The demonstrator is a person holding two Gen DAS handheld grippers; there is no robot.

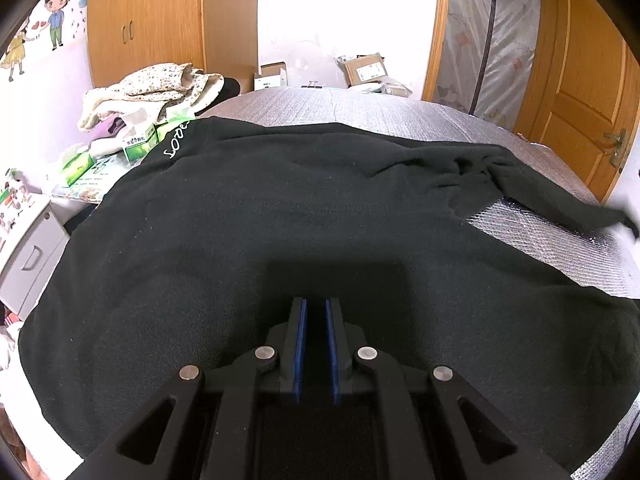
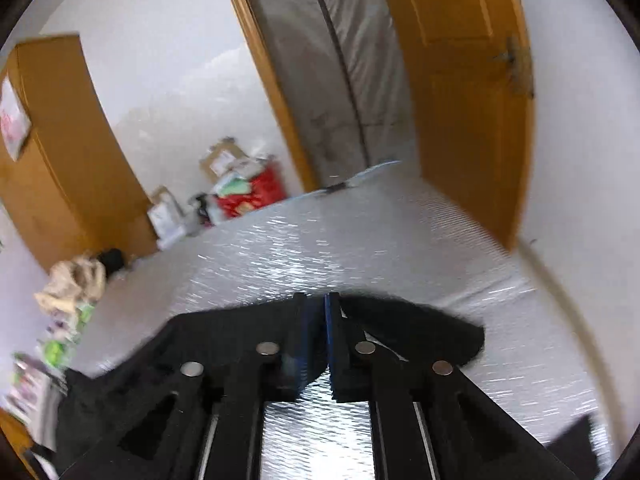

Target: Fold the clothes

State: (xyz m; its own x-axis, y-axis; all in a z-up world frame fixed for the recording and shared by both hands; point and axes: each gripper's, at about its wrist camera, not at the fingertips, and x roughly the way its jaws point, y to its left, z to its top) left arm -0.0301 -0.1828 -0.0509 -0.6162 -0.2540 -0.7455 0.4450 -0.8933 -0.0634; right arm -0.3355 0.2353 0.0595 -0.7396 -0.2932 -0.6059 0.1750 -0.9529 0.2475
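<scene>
A black sweatshirt [image 1: 280,208] with white lettering near its far left edge lies spread on a silver quilted mat [image 1: 340,104]. One sleeve [image 1: 560,196] stretches to the right. My left gripper [image 1: 316,304] hovers low over the body of the garment, its blue pads a narrow gap apart with nothing between them. My right gripper [image 2: 316,300] is shut on a piece of the black sweatshirt [image 2: 420,328] and holds it above the mat [image 2: 360,240]. The right wrist view is blurred by motion.
Left of the mat are green tissue boxes [image 1: 136,144], a heap of floral cloth [image 1: 160,88] and a white drawer unit [image 1: 28,248]. Cardboard boxes [image 1: 364,68] stand behind the mat. A wooden door [image 1: 588,92] is at the right, a wardrobe [image 1: 144,20] at the back left.
</scene>
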